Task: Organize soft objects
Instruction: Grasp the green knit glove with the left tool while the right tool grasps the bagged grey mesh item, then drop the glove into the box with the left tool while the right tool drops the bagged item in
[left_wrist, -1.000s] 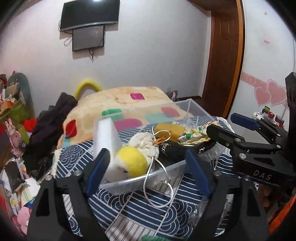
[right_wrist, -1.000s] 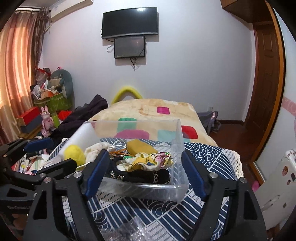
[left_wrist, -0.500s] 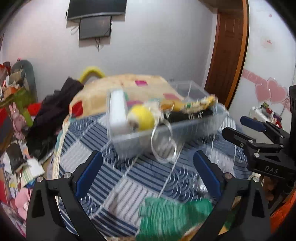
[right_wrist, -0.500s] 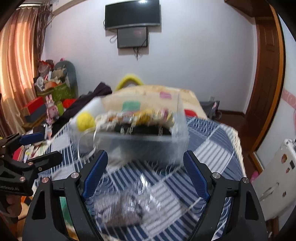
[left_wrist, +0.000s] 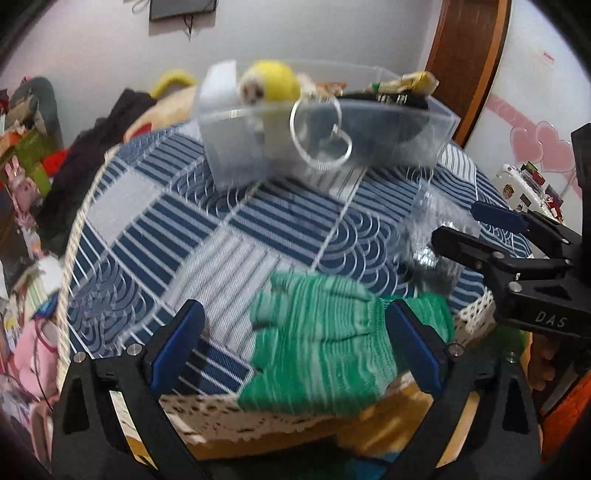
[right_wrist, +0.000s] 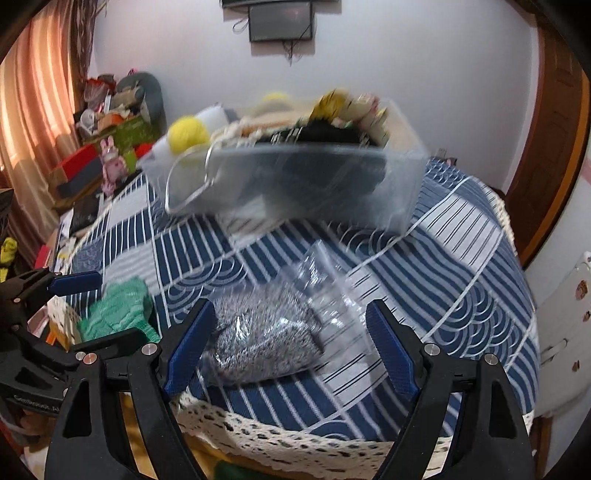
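Two hand-held grippers gape empty over a blue-and-white patterned tabletop (left_wrist: 155, 229).
Left hand-held gripper (left_wrist: 295, 350) straddles a green knitted glove (left_wrist: 321, 339); right hand-held gripper (right_wrist: 288, 347) frames a clear bag of grey fabric (right_wrist: 266, 339); a clear plastic bin of soft things (right_wrist: 295, 184) sits behind.

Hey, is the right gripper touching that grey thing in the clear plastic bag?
Apart. The right wrist view shows the right gripper wide open, both blue fingers clear of the grey bagged item, with tablecloth visible between them.
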